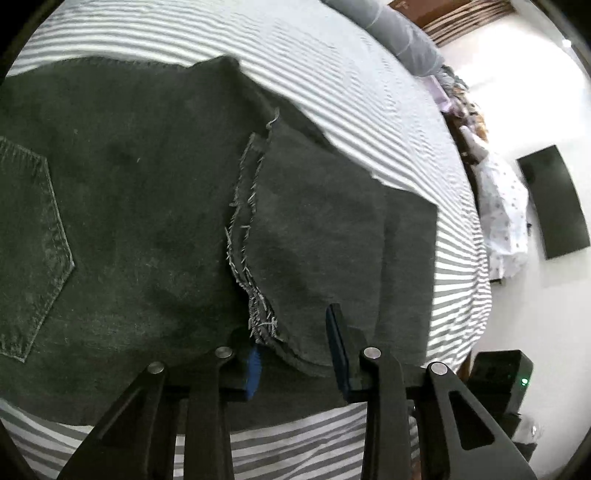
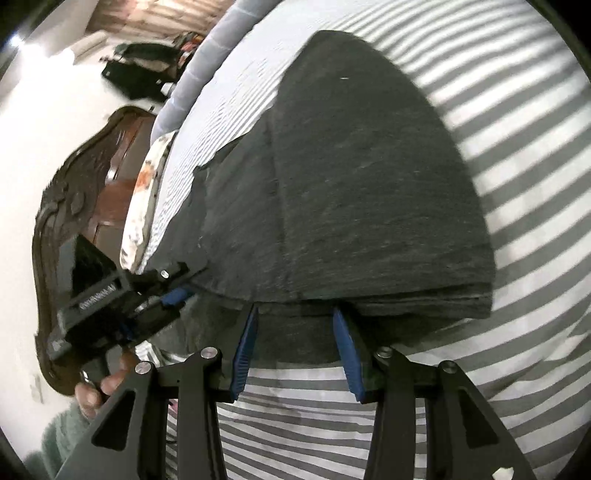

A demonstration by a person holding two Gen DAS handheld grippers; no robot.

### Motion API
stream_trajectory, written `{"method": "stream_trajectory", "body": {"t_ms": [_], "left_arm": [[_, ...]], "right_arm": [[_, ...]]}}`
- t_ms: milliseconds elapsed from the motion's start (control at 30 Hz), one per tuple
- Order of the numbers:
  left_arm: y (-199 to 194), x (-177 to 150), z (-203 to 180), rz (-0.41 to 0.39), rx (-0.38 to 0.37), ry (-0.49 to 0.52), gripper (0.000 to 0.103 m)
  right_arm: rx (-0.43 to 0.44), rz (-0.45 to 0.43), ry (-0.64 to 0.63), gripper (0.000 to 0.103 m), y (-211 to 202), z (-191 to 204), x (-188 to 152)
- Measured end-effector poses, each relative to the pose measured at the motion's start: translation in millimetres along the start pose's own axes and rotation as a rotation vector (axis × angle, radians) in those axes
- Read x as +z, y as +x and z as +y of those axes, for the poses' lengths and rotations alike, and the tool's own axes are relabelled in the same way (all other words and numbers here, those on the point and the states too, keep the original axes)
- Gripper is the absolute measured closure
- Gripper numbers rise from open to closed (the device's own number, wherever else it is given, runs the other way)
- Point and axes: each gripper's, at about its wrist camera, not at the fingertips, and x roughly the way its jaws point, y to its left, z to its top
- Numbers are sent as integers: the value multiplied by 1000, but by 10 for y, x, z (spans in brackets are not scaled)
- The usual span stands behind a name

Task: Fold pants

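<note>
Dark denim pants [image 1: 147,203] lie folded on a grey-and-white striped bed sheet [image 1: 369,92], with a back pocket [image 1: 29,240] at the left and frayed hems [image 1: 243,229] in the middle. My left gripper [image 1: 293,332] is shut on the near edge of the folded layers, one finger under the cloth and one over it. In the right wrist view the left gripper [image 2: 171,286] clamps the left edge of the pants [image 2: 369,184]. My right gripper [image 2: 295,314] stands open at the near edge, its blue pads [image 2: 243,354] either side of a flat lower layer.
A person's hand [image 2: 96,391] in a teal sleeve holds the left gripper. A grey pillow [image 1: 402,33] lies at the bed's far end. Dark carved wooden furniture [image 2: 74,184] stands beside the bed, and a black bag [image 2: 136,66] sits on the floor. A black box with a green light [image 1: 506,373] is at the right.
</note>
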Motion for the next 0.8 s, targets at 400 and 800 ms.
{"method": "stream_trajectory", "body": {"t_ms": [400,800], "left_arm": [[-131,-19,-128,-73,2,8,97],[-376,-1,-397,-141,-64,3,98]], "right_arm": [[-19,-72,102,63,-162,-189,76],[64,-9,138,45,-9,-60,2]]}}
